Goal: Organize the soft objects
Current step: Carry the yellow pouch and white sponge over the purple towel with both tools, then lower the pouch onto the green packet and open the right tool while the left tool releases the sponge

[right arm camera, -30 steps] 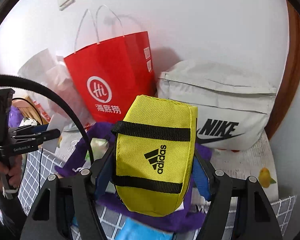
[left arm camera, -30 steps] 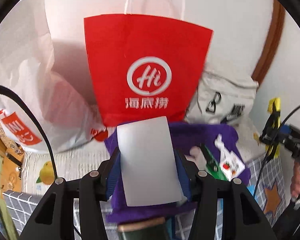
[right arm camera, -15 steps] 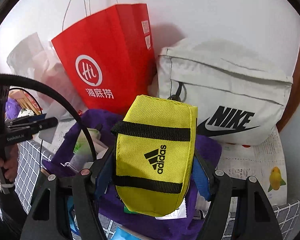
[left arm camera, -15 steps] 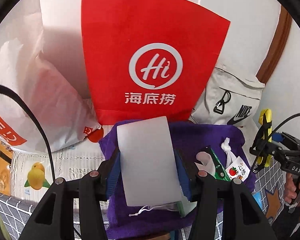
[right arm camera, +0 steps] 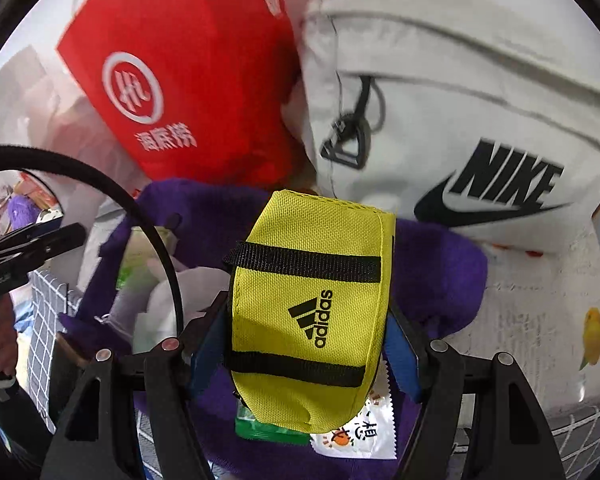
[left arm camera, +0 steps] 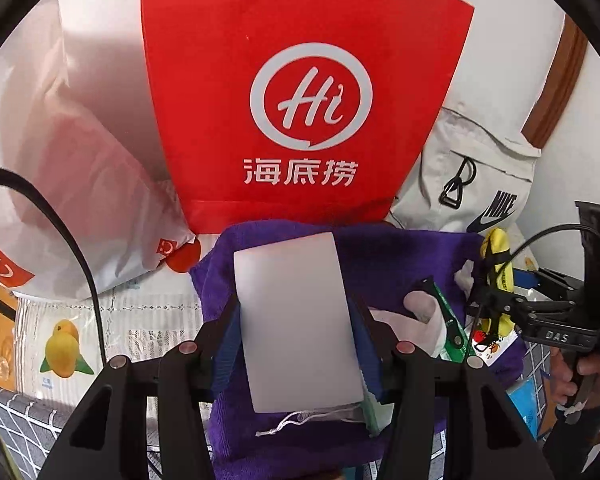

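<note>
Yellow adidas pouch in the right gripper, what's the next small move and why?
Probably lower the yellow adidas pouch toward the purple towel and release. The right gripper is shut on it above the towel, where small packets already lie.

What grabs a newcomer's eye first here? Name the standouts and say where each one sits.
The red paper bag with its white Hi logo stands upright against the wall, filling the left wrist view. In the right wrist view, the yellow adidas pouch sits clamped in the right gripper, with the pale Nike bag behind it. The left gripper holds a flat whitish packet above a purple towel.
</note>
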Motion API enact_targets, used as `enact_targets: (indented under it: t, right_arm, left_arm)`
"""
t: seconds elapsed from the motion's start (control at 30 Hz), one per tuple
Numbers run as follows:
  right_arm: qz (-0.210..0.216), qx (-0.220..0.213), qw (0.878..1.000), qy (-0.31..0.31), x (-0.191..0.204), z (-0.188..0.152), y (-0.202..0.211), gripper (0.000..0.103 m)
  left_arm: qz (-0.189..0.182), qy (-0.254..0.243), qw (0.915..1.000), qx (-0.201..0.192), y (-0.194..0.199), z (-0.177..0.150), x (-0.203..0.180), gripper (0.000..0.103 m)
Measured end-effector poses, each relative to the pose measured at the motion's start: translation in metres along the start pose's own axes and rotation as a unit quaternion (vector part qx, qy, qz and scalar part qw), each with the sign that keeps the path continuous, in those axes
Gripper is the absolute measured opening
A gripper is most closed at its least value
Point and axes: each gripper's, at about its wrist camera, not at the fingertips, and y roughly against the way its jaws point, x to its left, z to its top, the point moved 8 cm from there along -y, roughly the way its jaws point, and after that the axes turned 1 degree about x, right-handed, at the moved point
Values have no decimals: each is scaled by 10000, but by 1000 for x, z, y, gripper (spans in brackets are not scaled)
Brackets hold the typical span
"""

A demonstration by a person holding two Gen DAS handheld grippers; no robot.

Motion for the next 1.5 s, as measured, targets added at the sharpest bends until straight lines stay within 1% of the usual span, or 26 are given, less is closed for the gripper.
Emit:
enact_targets:
  t: [0.2,0.37,0.47,0.57,0.7,0.8,0.87,1.2,1.23,1.27,1.33,1.4,1.5]
  right_arm:
    - [-154,189,9996,151,0,-7,-17,71]
    - [-243,310,9991,156,-2,-8,-27,71]
    - [-167,321,9993,71,-4,-8,-29,72]
    - [-209,378,9990,125,-5,-8,-30,76]
    - [-87,275,9994,202,0,-3,-25,78]
    - [-113,129,9995,279,2,0,-15,81]
    - [-119,41,9994,330,4,2,-9,81]
    - [-177,-128,9987,464,12,6,12,81]
    - [-201,-134,9986,480,14,6,12,81]
    - [-215,-136,9984,498,15,6,13,81]
    - [-254,-150,9982,514,14,6,17,81]
    - [-264,-161,9981,527,14,5,20,81]
    - [-291,-181,9980,540,14,6,22,81]
  left_arm:
    - [2,-64,10000,35,-2,-2,-2,51]
    - [0,-174,9998,140,-9,-5,-7,51]
    - [-31,-215,9995,231,-15,-7,-10,51]
    - [-42,-240,9990,368,-25,-11,-11,51]
    - [-57,-242,9981,564,-38,-17,-14,51]
    - [-61,-294,9975,640,-44,-21,-17,51]
    - [-71,-340,9972,663,-46,-23,-20,52]
    - [-62,-381,9961,789,-53,-26,-21,52]
    - [-59,-374,9958,830,-54,-27,-21,55]
    - [-60,-379,9955,871,-56,-28,-22,64]
    - [-51,-398,9946,955,-59,-30,-22,73]
    - [29,-431,9942,985,-60,-31,-24,75]
    - [150,-553,9940,935,-58,-30,-27,80]
